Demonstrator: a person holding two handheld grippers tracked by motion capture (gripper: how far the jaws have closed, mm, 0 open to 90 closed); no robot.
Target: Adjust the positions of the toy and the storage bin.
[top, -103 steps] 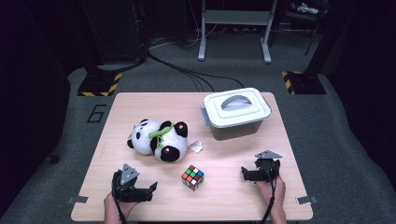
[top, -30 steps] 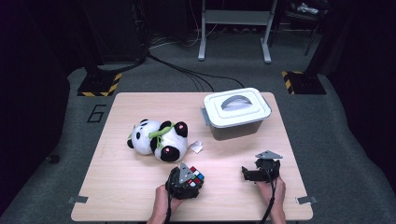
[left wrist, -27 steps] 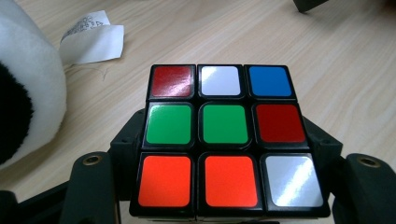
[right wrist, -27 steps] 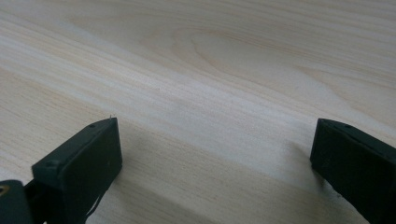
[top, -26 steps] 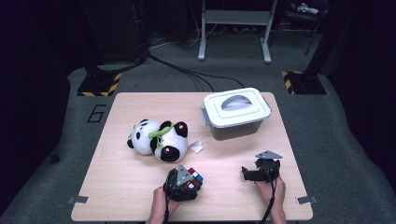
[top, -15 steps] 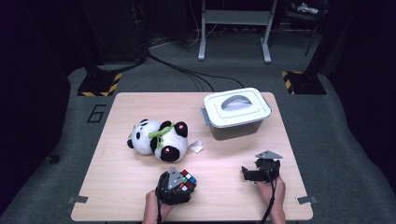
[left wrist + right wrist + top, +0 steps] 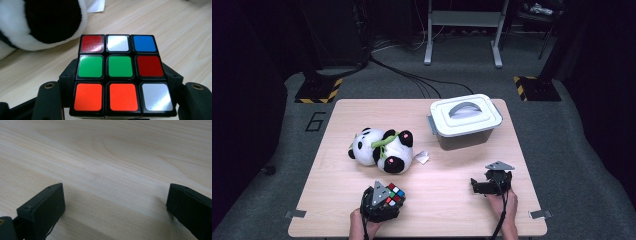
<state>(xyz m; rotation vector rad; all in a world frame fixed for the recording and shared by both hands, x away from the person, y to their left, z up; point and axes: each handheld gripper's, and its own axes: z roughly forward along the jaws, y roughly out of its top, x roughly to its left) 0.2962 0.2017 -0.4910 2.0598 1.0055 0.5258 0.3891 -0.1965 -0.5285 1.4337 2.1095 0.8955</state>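
Note:
A scrambled colour cube (image 7: 394, 194) (image 7: 121, 75) sits between the black jaws of my left gripper (image 7: 387, 199) near the table's front edge, left of centre, and the jaws are shut on its two sides. In the left gripper view its top face shows red, white, blue, green and orange squares. A plush panda (image 7: 382, 149) (image 7: 42, 23) lies on its side just beyond the cube. My right gripper (image 7: 478, 186) (image 7: 115, 202) rests at the front right, jaws wide open over bare wood with nothing between them.
A white lidded plastic box (image 7: 465, 121) with a grey handle stands at the back right of the wooden table (image 7: 362, 112). A small white paper tag (image 7: 421, 157) lies beside the panda. Dark floor, cables and stand legs lie beyond the table.
My left gripper has slid leftward along the front edge with the cube in its jaws. The right gripper, panda and box have stayed put.

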